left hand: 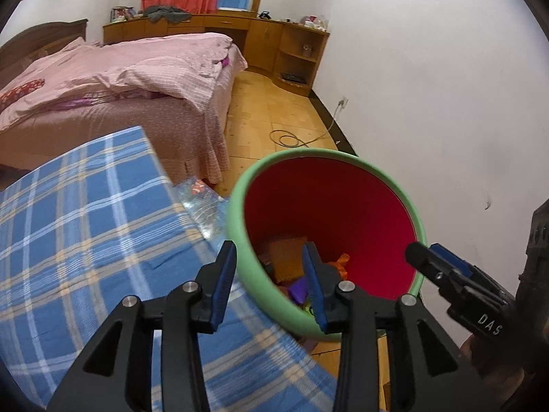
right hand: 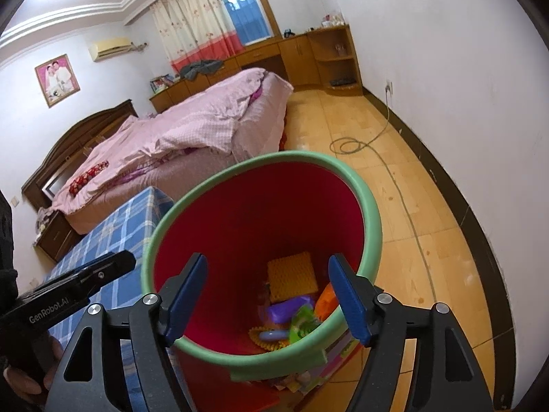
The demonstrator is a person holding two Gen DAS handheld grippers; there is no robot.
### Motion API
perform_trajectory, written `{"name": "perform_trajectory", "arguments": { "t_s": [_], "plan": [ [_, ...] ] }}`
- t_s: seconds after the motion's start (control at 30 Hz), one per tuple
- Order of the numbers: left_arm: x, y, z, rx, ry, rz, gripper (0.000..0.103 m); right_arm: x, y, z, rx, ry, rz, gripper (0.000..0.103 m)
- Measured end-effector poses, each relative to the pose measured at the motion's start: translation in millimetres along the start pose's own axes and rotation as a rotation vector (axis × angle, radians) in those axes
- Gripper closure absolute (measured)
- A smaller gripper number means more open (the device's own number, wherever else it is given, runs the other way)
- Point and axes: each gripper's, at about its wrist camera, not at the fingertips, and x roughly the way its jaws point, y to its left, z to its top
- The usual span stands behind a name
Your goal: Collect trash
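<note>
Red bin [right hand: 240,206] (green-rimmed), trash inside, beside blue plaid table [left hand: 85,223], wooden floor [right hand: 411,240], both grippers' fingers [right hand: 348,302] released.

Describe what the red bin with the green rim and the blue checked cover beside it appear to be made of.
Red bin with the green rim: probably moulded plastic; the inner wall is smooth, evenly coloured, with a soft sheen, and the rim is a rounded band. Blue checked cover: woven fabric, matte, with a printed or woven plaid and shallow creases; what lies under it is hidden.
</note>
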Motion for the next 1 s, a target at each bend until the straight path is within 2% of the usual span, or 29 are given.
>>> {"name": "perform_trajectory", "arguments": {
  "t_s": [0.23, 0.33, 0.47, 0.63, 1.0],
  "plan": [
    [-37.4, 21.3, -12.7, -0.055, -0.021, 0.05, 0.062, -27.0, 20.6, -4.3, -0.027, -0.02, 0.012, 0.028],
    [-54.2, 32.6, -18.9, -0.073, -0.028, 0.078, 0.059, -40.3, 30.0, -8.2, -0.032, -0.034, 0.028, 0.021],
    [-80.6, 46.1, -29.3, -0.095, -0.048, 0.123, 0.05, -56.0, 45.4, -13.9, -0.053, -0.046, 0.049, 0.02],
    [-113.6, 58.1, -45.0, -0.105, -0.075, 0.179, 0.044, -73.1, 70.2, -26.8, -0.092, -0.072, 0.073, 0.02],
    [-177.5, 91.9, -87.8, -0.183, -0.12, 0.31, 0.044, -99.4, 133.1, -66.4, -0.223, -0.091, 0.156, 0.02]
  ]
}}
